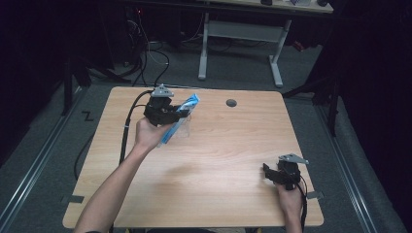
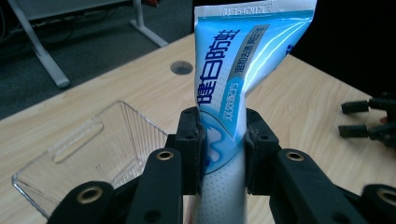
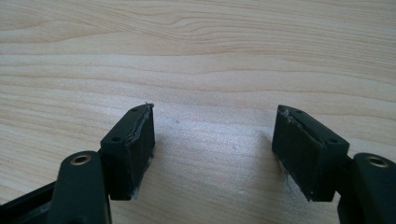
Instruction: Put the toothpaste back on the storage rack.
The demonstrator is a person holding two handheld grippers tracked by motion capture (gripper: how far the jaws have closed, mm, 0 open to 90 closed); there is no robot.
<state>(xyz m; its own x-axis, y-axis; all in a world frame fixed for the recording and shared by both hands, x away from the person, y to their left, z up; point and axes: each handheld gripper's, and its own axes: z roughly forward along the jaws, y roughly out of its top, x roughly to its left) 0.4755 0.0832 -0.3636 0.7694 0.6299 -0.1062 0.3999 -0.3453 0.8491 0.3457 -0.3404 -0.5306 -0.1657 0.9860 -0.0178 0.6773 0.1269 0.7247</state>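
Note:
A blue and white toothpaste tube (image 2: 233, 84) stands with its crimped end up between the jaws of my left gripper (image 2: 223, 140), which is shut on it. From above, the tube (image 1: 184, 112) is held over the table's back left, above a clear plastic tray (image 1: 182, 127). That tray (image 2: 93, 154) lies empty on the wood just left of the jaws. My right gripper (image 1: 271, 173) rests near the table's front right corner. Its jaws (image 3: 215, 149) stand wide apart over bare wood, with nothing between them.
The light wooden table (image 1: 218, 160) has a round cable hole (image 1: 231, 103) near its back edge. A white desk frame (image 1: 240, 46) stands on the floor behind it. Cables trail off the table's left side.

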